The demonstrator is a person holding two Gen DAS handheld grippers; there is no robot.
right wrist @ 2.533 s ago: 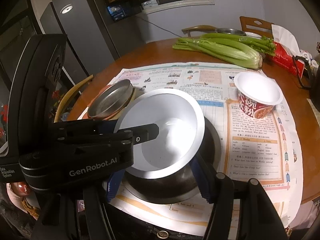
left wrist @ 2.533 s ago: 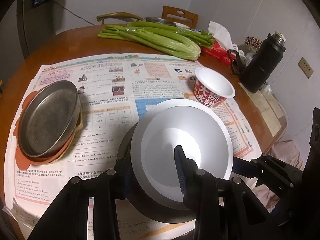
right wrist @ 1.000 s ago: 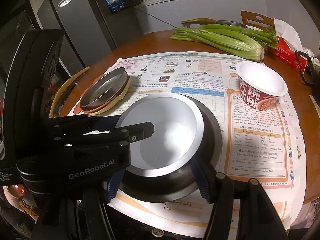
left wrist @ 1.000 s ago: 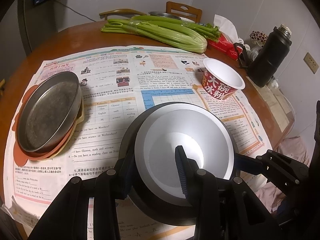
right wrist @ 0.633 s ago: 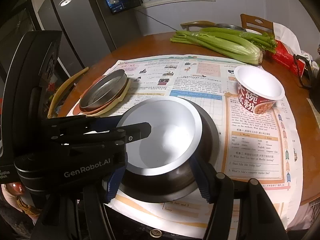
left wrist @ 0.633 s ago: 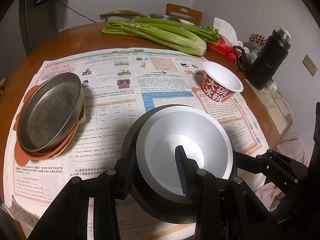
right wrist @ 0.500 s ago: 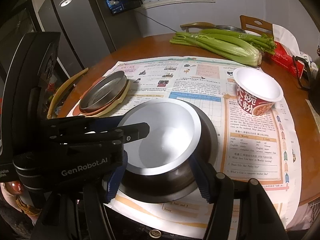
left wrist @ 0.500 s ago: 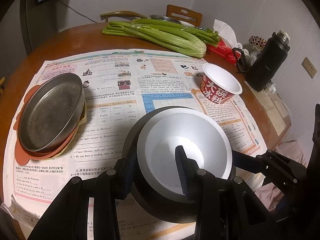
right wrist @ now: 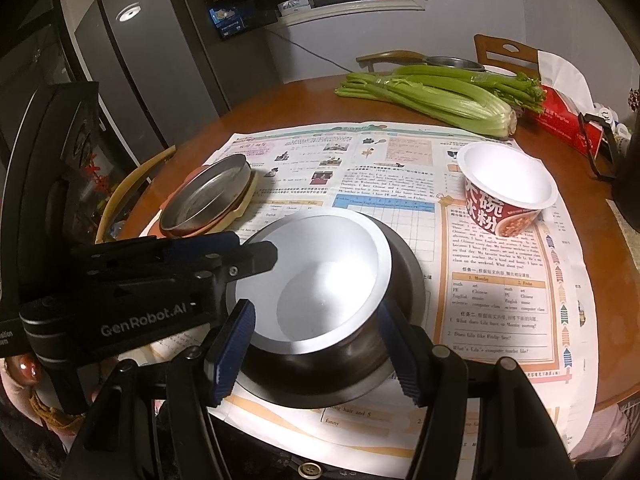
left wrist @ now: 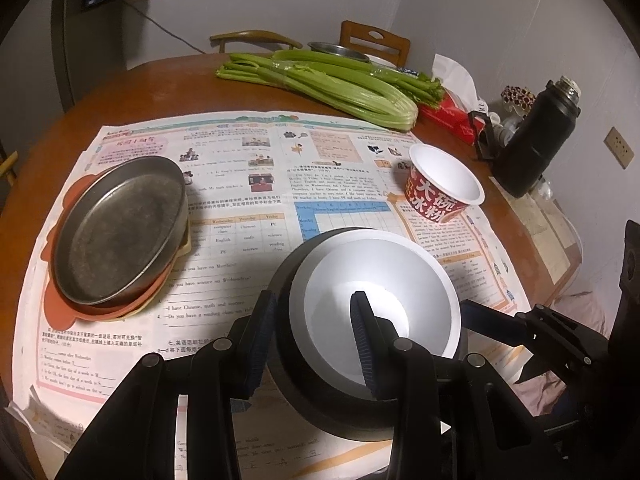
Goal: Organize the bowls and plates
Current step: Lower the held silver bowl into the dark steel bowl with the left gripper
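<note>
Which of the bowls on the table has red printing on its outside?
The paper noodle bowl, standing alone at the right on the newspaper. The nested white bowl and dark metal bowl are plain.

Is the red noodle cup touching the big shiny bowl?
Apart. In the right wrist view, a strip of printed newspaper shows between the noodle cup and the bowl. The left wrist view shows the same gap.
</note>
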